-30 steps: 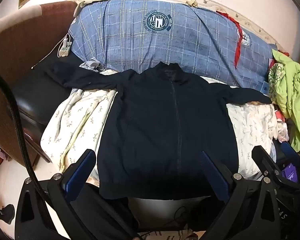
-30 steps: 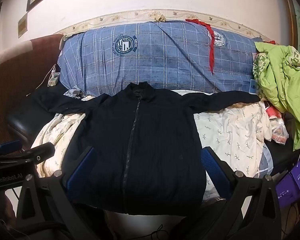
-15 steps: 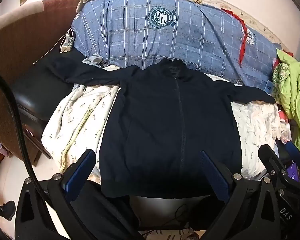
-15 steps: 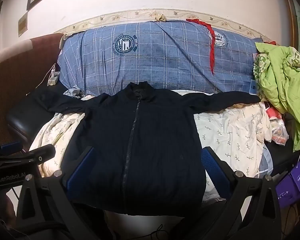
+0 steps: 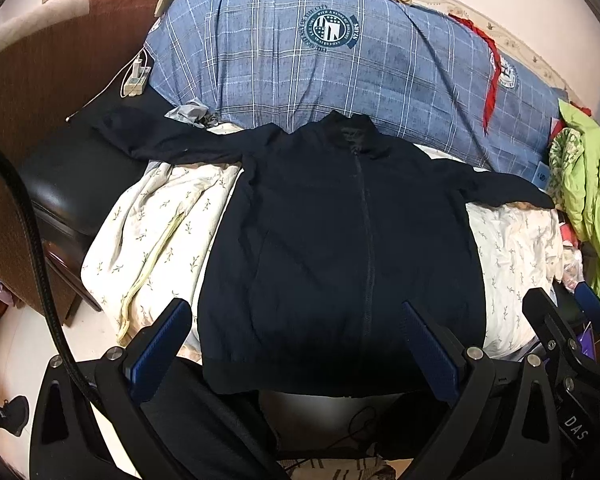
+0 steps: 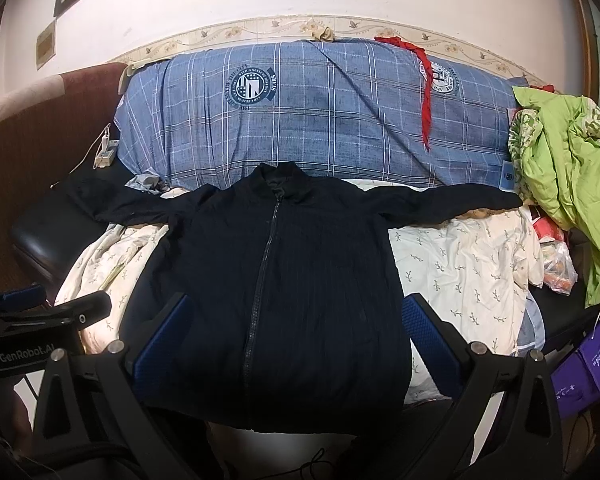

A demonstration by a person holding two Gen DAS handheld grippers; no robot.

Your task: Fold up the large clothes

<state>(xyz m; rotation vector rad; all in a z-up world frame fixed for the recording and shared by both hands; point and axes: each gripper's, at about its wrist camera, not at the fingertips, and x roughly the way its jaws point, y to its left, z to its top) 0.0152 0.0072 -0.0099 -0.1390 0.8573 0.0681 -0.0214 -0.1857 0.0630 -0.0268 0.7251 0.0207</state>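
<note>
Though little here serves as a container, a clear bag [image 6: 558,266] at the far right seems to hold something orange. The dark zip jacket [image 5: 340,248] lies flat, front up, sleeves spread, on a leaf-print sheet [image 5: 156,220]. Behind it sits a blue plaid quilt [image 6: 332,112]; green bedding [image 6: 568,168] is heaped at the right. Left gripper [image 5: 296,348] and right gripper [image 6: 292,344] hover before the hem, jaws wide apart, empty.
</note>
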